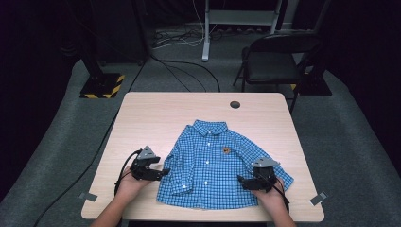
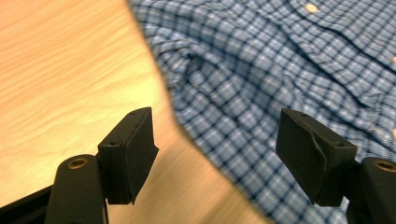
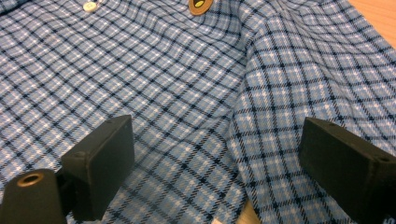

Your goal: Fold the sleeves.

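A small blue plaid shirt (image 1: 208, 165) lies flat and front-up on the wooden table (image 1: 156, 113), collar toward the far side, with an orange badge (image 1: 226, 150) on its chest. My left gripper (image 1: 163, 171) sits low at the outer edge of the shirt's left sleeve. In the left gripper view its jaws (image 2: 215, 154) stand open, straddling the sleeve's edge (image 2: 196, 135), one over wood and one over cloth. My right gripper (image 1: 241, 181) hovers over the shirt's right side. Its jaws (image 3: 215, 163) are open above the seam between body and sleeve (image 3: 243, 121), with nothing gripped.
A round cable hole (image 1: 235, 104) sits near the table's far edge. Grey tape marks lie at the near-left (image 1: 88, 196) and near-right (image 1: 319, 198) corners. Beyond the table stand a black chair (image 1: 276, 61) and a stand base with hazard stripes (image 1: 101, 85).
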The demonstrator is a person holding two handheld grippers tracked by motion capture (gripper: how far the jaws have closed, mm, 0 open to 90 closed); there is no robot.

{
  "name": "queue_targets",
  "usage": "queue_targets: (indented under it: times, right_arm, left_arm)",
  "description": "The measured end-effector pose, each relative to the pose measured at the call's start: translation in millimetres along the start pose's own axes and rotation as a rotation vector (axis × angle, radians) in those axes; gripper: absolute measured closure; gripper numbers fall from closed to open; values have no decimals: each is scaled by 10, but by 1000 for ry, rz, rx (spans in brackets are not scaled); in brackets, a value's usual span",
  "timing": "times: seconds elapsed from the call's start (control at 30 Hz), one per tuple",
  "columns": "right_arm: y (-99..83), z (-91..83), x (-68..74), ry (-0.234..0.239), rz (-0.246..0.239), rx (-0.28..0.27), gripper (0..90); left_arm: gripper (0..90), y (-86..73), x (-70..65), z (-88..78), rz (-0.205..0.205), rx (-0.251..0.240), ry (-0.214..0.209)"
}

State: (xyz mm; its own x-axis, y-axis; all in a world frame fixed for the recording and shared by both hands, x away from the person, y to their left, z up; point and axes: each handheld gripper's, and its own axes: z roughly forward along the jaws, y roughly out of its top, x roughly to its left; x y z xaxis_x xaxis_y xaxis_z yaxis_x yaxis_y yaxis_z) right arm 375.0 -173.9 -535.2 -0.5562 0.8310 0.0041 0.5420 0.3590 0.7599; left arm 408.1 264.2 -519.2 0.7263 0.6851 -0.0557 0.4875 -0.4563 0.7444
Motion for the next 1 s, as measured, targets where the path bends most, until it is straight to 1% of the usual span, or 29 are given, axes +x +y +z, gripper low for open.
queue_targets:
  times: [0.03,0.17,0.37,0.5,0.53,0.57,0.6,0.63,0.67,0.8,0.93,1.0]
  right_arm:
    - [0,-1,2,1,-2,-1,95]
    - [-2,-3,6,0,-6,-5,97]
    - [-2,-5,6,1,-1,-3,99]
    - [-1,-10,2,2,-1,-5,101]
    - [-1,-12,1,2,1,-5,101]
    - [-1,-13,-1,3,1,-6,102]
    - [-1,-15,-2,4,3,-5,102]
    - [-2,-16,-3,4,3,-4,103]
    - [-2,-17,-4,5,3,-4,103]
    - [1,-23,-7,7,5,-7,105]
    - [8,-37,-8,6,5,-13,109]
    - [17,-57,-8,4,-2,-22,114]
  left_arm:
    - [277,-10,32,-19,-13,-6,9]
    - [275,-26,89,-50,-35,-18,25]
    - [270,-63,165,-65,-57,-20,48]
    - [267,-84,203,-66,-56,-12,76]
    - [267,-84,203,-66,-56,-12,76]
    - [266,-91,222,-73,-62,-14,88]
    - [266,-94,233,-78,-59,-12,97]
    - [266,-94,233,-78,-59,-12,97]
    - [266,-102,253,-86,-62,-12,110]
    - [265,-124,288,-86,-77,-13,125]
    - [261,-133,305,-83,-82,-13,132]
    - [259,-143,321,-78,-88,-14,136]
